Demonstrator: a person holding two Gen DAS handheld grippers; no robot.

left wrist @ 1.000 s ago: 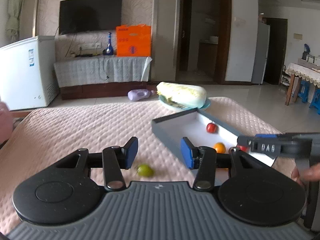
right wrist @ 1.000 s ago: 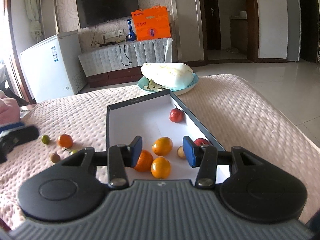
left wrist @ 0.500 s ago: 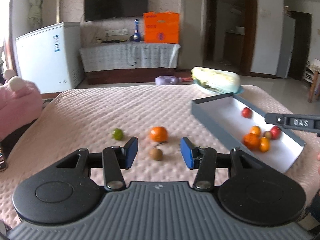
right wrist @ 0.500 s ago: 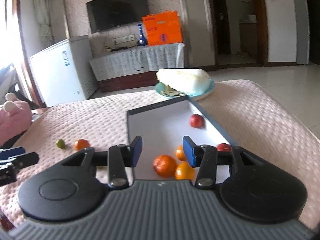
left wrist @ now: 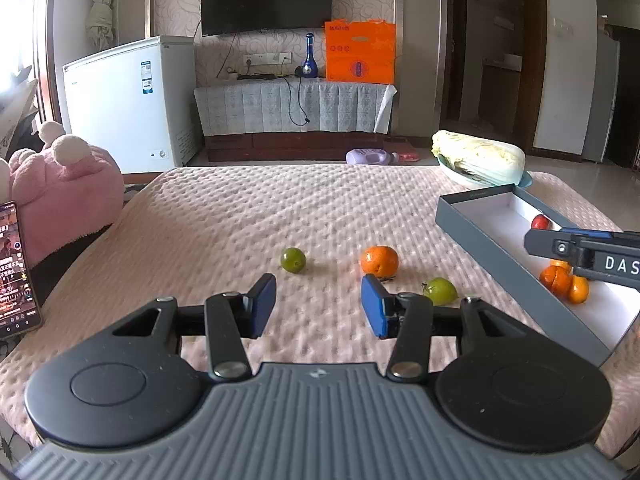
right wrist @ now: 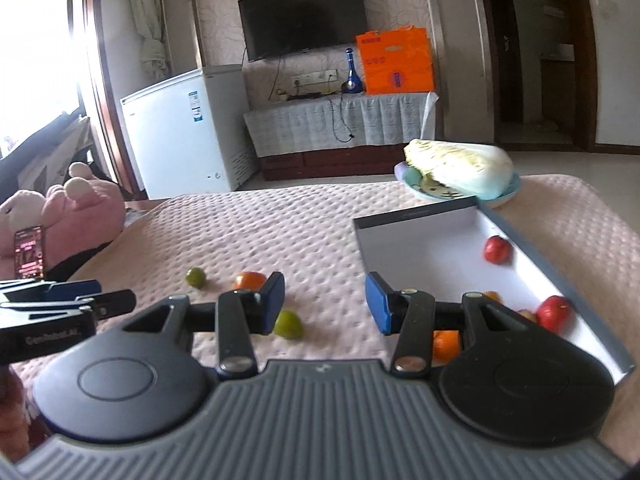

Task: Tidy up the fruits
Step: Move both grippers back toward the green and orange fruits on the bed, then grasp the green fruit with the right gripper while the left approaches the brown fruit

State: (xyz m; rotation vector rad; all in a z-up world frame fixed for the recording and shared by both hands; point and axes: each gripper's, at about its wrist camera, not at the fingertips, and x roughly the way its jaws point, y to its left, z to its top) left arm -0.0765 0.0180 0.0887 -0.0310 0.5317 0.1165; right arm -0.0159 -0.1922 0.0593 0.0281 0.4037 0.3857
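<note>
Left gripper (left wrist: pixel 318 306): jaws parted, nothing between the blue pads, held over the pink quilted cover (left wrist: pixel 320 208). Beyond its tips, a green fruit (left wrist: pixel 293 260) to the far left and an orange (left wrist: pixel 379 261) to the far right; a second green fruit (left wrist: pixel 440 291) lies just right of the right pad.

Right gripper (right wrist: pixel 325 304): jaws parted, empty, over the near left edge of the grey box (right wrist: pixel 424 240). The second green fruit sits just beside its left pad.

Box contents: red fruits, oranges. A cabbage (right wrist: pixel 456 168) lies on a plate at the far right.
</note>
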